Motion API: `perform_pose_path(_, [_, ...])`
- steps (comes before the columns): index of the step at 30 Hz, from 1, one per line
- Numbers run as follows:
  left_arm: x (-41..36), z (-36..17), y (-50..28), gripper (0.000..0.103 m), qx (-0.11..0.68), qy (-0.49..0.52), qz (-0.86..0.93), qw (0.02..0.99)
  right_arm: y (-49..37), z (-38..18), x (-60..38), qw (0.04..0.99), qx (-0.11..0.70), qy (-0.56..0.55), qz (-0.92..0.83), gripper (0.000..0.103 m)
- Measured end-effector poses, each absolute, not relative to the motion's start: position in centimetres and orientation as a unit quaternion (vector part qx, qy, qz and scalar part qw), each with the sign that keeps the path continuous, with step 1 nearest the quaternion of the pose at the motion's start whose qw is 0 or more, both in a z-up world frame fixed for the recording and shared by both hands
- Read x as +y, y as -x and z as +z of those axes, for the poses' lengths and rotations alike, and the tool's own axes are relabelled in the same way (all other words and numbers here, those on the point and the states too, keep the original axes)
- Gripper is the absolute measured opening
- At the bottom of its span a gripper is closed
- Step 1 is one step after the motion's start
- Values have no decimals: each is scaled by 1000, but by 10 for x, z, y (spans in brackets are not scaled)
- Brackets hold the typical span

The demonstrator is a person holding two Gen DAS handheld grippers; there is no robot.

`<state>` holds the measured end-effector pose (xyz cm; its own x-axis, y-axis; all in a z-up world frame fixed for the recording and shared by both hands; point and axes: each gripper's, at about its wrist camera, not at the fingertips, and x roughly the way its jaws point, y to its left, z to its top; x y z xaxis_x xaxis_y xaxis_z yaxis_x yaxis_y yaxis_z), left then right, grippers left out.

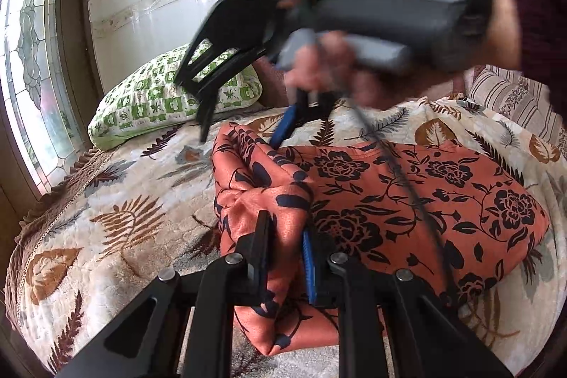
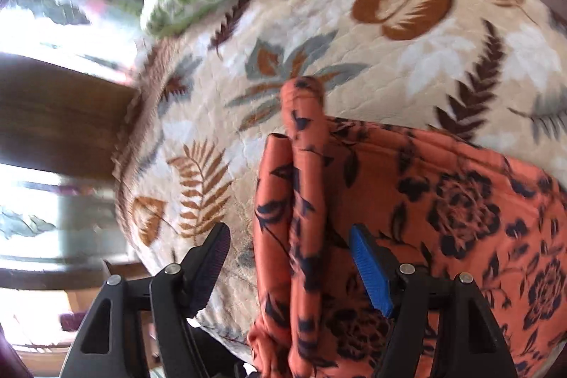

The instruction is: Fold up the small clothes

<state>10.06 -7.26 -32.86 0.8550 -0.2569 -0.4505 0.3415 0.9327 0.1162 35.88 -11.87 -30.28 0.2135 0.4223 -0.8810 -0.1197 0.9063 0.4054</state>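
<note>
An orange garment with black flowers (image 1: 407,193) lies on the bed, its left part gathered into a thick fold. My left gripper (image 1: 285,257) is shut on that fold at the near edge, with cloth pinched between its black and blue pads. My right gripper (image 1: 239,139), blurred and held by a hand, hovers above the fold's far end. In the right wrist view the right gripper (image 2: 290,250) stands open over the garment (image 2: 460,201). The rolled fold runs between its fingers, and neither pad presses on it.
A leaf-patterned bedspread (image 1: 106,201) covers the bed, also seen in the right wrist view (image 2: 389,59). A green and white pillow (image 1: 159,101) lies at the far left, and a striped pillow (image 1: 514,98) at the far right. A stained-glass window (image 1: 28,59) borders the bed's left edge.
</note>
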Motion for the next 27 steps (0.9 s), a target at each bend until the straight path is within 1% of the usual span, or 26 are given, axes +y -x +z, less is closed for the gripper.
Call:
perform_pose_path(4, [-74, -329, -102, 16, 223, -97, -160, 957, -375, -315, -88, 763, 627, -50, 148, 73])
perform_pose_path(6, [-75, -329, -103, 16, 223, -95, -162, 956, -378, -324, -86, 763, 630, -45, 139, 71])
perform_pose_path(7, [-74, -329, -104, 16, 224, -94, -163, 956, -378, -328, -87, 764, 629, -49, 138, 66])
perform_pose_path(8, [-74, -330, -105, 16, 225, -92, -163, 956, -377, -330, -88, 765, 627, -47, 142, 41])
perform_pose_path(9, [-73, -330, -106, 16, 227, -89, -165, 956, -375, -331, -90, 771, 618, -43, 148, 31])
perform_pose_path(10, [-73, -330, -107, 16, 229, -86, -168, 955, -373, -330, -94, 778, 608, -45, 150, 29])
perform_pose_path(11, [-73, -330, -107, 16, 229, -84, -172, 954, -369, -329, -100, 786, 597, -49, 151, 22])
perform_pose_path(12, [-75, -330, -105, 16, 227, -86, -175, 954, -365, -327, -107, 793, 589, -55, 150, 18])
perform_pose_path(16, [-90, -330, -96, 16, 214, -97, -200, 951, -344, -311, -139, 818, 546, -91, 156, 15])
perform_pose_path(20, [-114, -329, -81, 16, 188, -114, -236, 947, -314, -294, -193, 841, 502, -130, 153, 15])
perform_pose_path(27, [-170, -331, -56, 16, 170, -131, -318, 923, -261, -288, -297, 864, 451, -191, 115, 15])
